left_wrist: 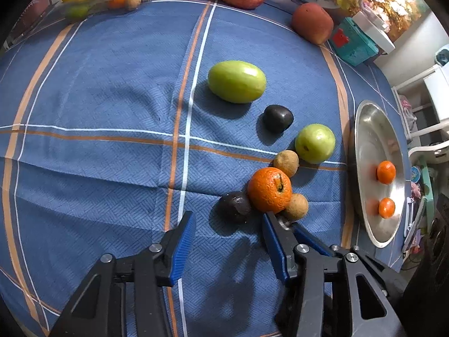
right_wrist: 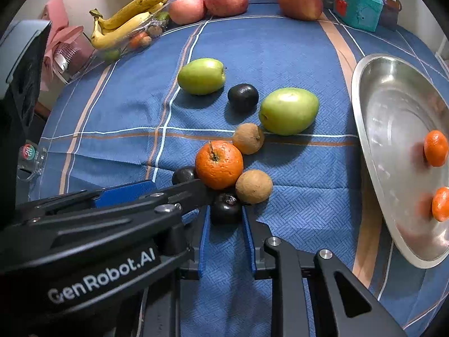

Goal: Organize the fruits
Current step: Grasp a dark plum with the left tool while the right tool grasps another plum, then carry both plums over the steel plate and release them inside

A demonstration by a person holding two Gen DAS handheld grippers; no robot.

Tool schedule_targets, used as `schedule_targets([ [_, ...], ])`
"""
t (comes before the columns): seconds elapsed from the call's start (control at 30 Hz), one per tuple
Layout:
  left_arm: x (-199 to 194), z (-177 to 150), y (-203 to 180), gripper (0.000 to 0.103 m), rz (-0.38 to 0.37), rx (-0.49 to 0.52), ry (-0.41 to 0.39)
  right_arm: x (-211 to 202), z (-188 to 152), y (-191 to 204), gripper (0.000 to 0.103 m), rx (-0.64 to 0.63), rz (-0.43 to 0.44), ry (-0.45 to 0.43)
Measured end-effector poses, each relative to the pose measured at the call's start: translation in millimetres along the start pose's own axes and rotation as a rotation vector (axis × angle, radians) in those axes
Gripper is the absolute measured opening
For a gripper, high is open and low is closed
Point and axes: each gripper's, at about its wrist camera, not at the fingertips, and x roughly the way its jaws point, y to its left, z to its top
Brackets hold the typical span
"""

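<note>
On the tabletop [right_wrist: 280, 42], under a blue checked cloth, the right hand-held gripper [right_wrist: 226, 219] has its blue pads closed against a dark plum [right_wrist: 226, 206], one pad on each side of it. That plum lies at the near edge of a small cluster: an orange [right_wrist: 219, 164] touches it at 11 o'clock, and a brown round fruit [right_wrist: 254, 186] sits just beside it at 1 o'clock. A second brown fruit [right_wrist: 248, 138] rests against the orange at its 1 o'clock.

The left hand-held gripper [left_wrist: 228, 221] hangs open; no pad presses on anything. A second dark plum [left_wrist: 235, 205] lies on the cloth just ahead of its fingertips, at 8 o'clock of the orange and touching it.

Farther back, two green fruits [right_wrist: 201, 75] [right_wrist: 288, 111] lie with a third dark plum [right_wrist: 243, 97] between them. At 3 o'clock a metal dish [right_wrist: 393, 90] holds two small oranges [right_wrist: 435, 148] [right_wrist: 441, 204]. Along the far edge, at 12 o'clock, three red apples [right_wrist: 226, 0] stand in a row, with bananas [right_wrist: 126, 22] at 10 o'clock.
</note>
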Motion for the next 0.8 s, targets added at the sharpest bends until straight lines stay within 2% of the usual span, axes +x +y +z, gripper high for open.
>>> schedule_targets([
  [0.23,4.2,-0.8,-8.8,0.051,0.033,0.060,0.003,-10.3,-4.0,-14.6,0.024,0.028,-0.021,0.011],
  [0.57,12.7,-0.5,-24.3,0.029,0.059,0.117,-0.006,-16.0,-10.1,-26.9,0.024,0.047,-0.030,0.029],
  [0.8,2.3,4.2,-17.9,0.024,0.049,0.082,-0.035,-17.2,-9.5,-27.2,0.023,0.047,-0.030,0.031],
])
